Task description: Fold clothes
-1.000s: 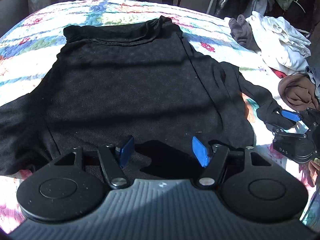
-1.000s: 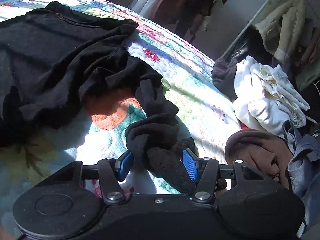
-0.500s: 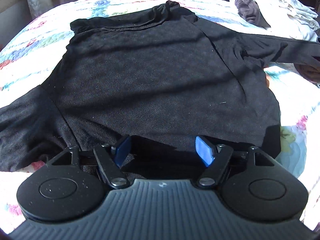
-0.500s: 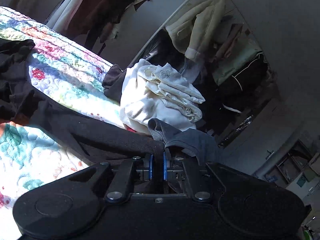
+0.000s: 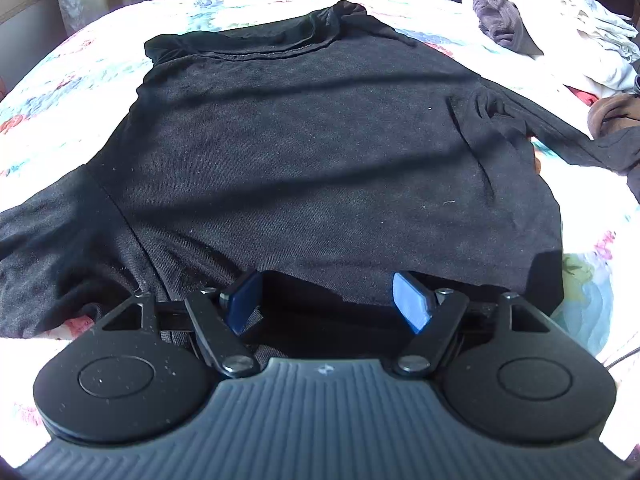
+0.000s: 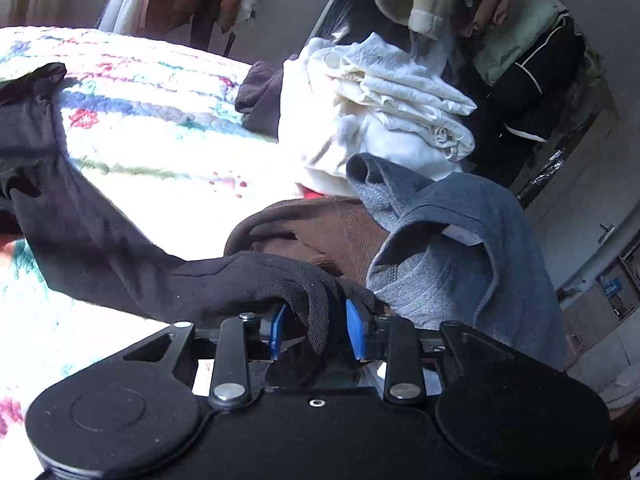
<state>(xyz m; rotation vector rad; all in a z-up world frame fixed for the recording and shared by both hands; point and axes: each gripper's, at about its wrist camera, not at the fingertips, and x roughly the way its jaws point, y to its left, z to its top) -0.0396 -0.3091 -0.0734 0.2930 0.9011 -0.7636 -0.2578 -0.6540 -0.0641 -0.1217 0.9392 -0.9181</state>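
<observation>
Nearest the left wrist camera, the left gripper (image 5: 326, 300) has its fingers (image 5: 412, 306) apart with nothing between them. It hangs over the near hem of the black sweater (image 5: 312, 152), which lies flat on the bed (image 5: 80, 64) and extends toward 12 o'clock, collar farthest. One sleeve runs off toward 9 o'clock; the other sleeve (image 5: 560, 132) stretches toward 2 o'clock and ends beside the clothes pile.

At the right wrist camera, the right gripper (image 6: 316, 330) has its fingers (image 6: 356, 330) opening. The cuff of the black sleeve (image 6: 248, 280) hangs loosely between the two blue pads; the pads do not press on it. From the cuff the sleeve runs toward 10 o'clock across the quilt to the sweater body.

Count: one black sweater, two grippers. Beyond the right gripper lie one brown garment (image 6: 320, 232) at 12 o'clock, one grey garment (image 6: 460, 248) at 1 o'clock, one pile of white cloth (image 6: 384, 100) farther on, and one dark purple item (image 6: 260, 92) beside it. Clothes hang on a rack (image 6: 480, 12) at the far end.

Change against the frames one second ago: the sleeve was then bunched on the quilt near the sweater's side and is now drawn out straight. Half a second ago the right fingers were shut on the cuff; now they stand apart. The left fingers stand slightly wider than before.
</observation>
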